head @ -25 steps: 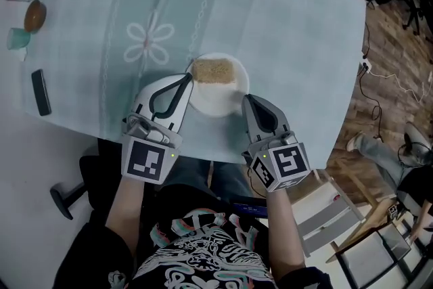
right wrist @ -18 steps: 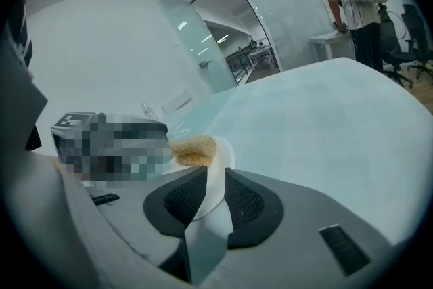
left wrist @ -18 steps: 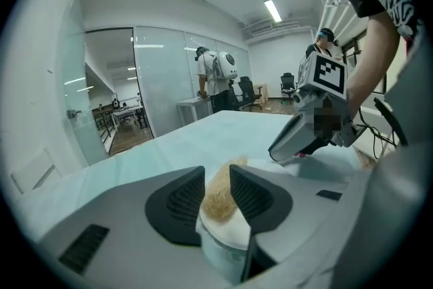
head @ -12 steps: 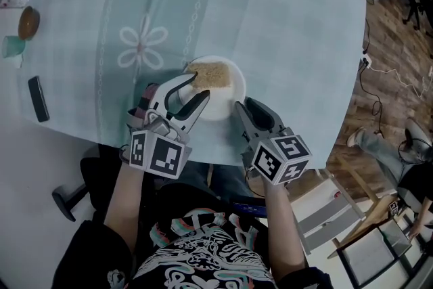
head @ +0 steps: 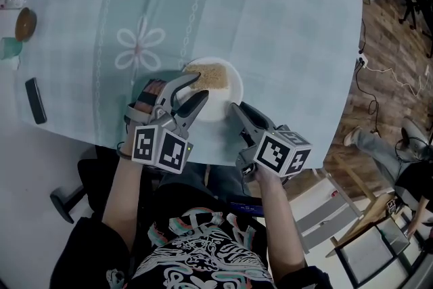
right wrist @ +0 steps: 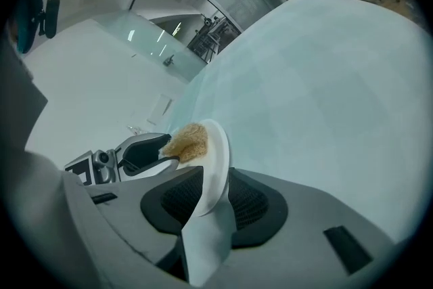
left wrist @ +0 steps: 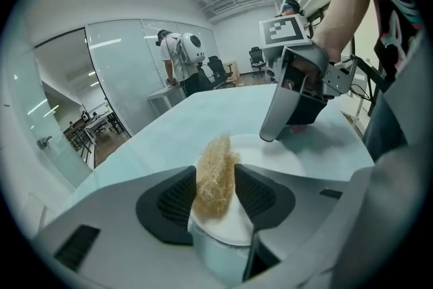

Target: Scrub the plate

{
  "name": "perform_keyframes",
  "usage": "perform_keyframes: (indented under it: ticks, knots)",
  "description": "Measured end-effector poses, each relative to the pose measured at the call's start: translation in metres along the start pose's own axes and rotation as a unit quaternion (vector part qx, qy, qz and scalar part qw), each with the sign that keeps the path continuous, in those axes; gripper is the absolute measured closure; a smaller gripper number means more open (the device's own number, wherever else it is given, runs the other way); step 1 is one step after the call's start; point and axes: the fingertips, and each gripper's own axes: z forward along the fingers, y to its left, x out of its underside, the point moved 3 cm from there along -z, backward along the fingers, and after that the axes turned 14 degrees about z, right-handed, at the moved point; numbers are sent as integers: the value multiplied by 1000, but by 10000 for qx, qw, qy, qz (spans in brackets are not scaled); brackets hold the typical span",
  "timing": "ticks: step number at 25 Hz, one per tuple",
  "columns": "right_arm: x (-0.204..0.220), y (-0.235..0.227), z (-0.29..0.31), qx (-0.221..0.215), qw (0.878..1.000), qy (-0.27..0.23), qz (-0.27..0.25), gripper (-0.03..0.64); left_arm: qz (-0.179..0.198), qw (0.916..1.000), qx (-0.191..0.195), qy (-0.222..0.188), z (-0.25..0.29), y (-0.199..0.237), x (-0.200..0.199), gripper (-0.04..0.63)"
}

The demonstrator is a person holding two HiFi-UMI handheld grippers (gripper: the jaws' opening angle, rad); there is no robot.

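Two tools flanked one white plate (head: 220, 103) that sat on the teal-clothed surface (head: 291, 30) close to its near edge, roughly midway along it. Nearest, the right tool (head: 237, 109) stood at the plate's near right side. In the right gripper view its jaws were wide apart with the plate's rim between them, and the pads did not seem to press on it. The left tool (head: 200, 89) stood at the near left side, its jaws wide as well but closing. The plate's rim and the near end of a tan fibrous scrubber (head: 211, 74) were between them, and the pads had not clamped either one. The scrubber lay on the far half of the plate, and the tip of the left tool's farther jaw touched its edge. Level with the plate, toward the left edge of the surface, lay a dark flat slab (head: 35, 100). Beyond the plate a pale flower pattern (head: 140, 44) showed on the covering. Farther still, near the far left corner, stood a teal cup (head: 8, 47) and a brown round thing (head: 26, 24), both too small to identify further.
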Motion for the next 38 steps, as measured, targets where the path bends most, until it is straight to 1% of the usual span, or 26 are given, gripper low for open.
perform_keyframes:
  ticks: [2, 4, 6, 8, 13, 19, 23, 26, 30, 35, 38]
  knots:
    - [-2, 0, 0, -14, 10000, 1, 58, 512, 5, 10000, 14, 31, 1, 0, 1, 418]
    - [-2, -1, 1, -22, 9999, -8, 113, 523, 45, 9999, -12, 100, 3, 2, 3, 465]
    - [-3, -3, 2, 2, 9999, -25, 171, 549, 77, 9998, -40, 163, 5, 3, 4, 463]
    - [-3, -5, 3, 46, 9998, -52, 209, 589, 69, 9998, -30, 189, 7, 3, 5, 466]
    - [-5, -7, 1, 1, 9997, 6, 251, 591, -31, 9998, 51, 204, 9, 2, 5, 474]
    - [-6, -8, 4, -70, 9991, 129, 390, 597, 10, 9997, 42, 245, 11, 2, 8, 482]
    - [-5, -9, 4, -215, 9980, 158, 580, 607, -78, 9996, 38, 266, 11, 1, 8, 483]
    - [-6, -11, 4, -250, 9976, 128, 633, 611, -59, 9996, 20, 273, 11, 2, 9, 488]
    - [-7, -8, 0, -468, 9949, -29, 897, 615, 141, 9995, -12, 294, 6, 5, 3, 506]
    - [-7, -7, -5, -472, 9949, -129, 887, 618, -18, 9995, -180, 261, -5, 14, 3, 512]
    - [-7, -7, -7, -494, 9941, -158, 955, 618, 0, 9992, -238, 336, -13, 19, 7, 515]
